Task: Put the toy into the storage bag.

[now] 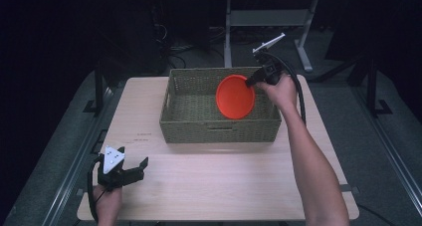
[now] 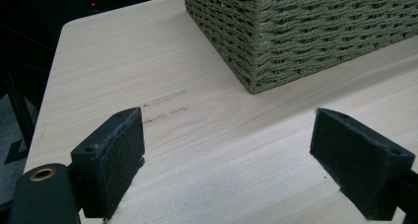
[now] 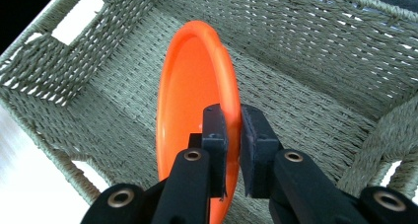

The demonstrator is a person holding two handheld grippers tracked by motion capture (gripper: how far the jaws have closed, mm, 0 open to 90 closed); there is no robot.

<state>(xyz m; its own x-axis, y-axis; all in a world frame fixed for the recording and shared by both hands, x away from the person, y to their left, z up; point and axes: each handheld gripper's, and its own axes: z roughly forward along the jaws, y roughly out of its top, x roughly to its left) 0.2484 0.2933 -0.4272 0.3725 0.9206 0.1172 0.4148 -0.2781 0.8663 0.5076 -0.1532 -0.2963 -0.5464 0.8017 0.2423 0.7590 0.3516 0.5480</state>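
Orange plate (image 1: 235, 96), pinched at its rim by the right gripper (image 1: 253, 82), jaws closed on the edge, held on edge and tilted over the inside of the woven basket (image 1: 219, 129). In the right gripper view, plate (image 3: 192, 100) hanging above the basket floor (image 3: 305, 100), apparently not yet resting on it. Left gripper (image 1: 130, 171) parked low near the front left of the table (image 1: 224, 181), jaws spread wide, holding nothing, well apart from the basket corner (image 2: 296, 31). Likely step: lowering the plate into the basket. Best done slowly: tip the plate flat, keep its rim off the basket walls, set it onto the weave before easing the pinch, then lift straight up clear of the right-hand wall.
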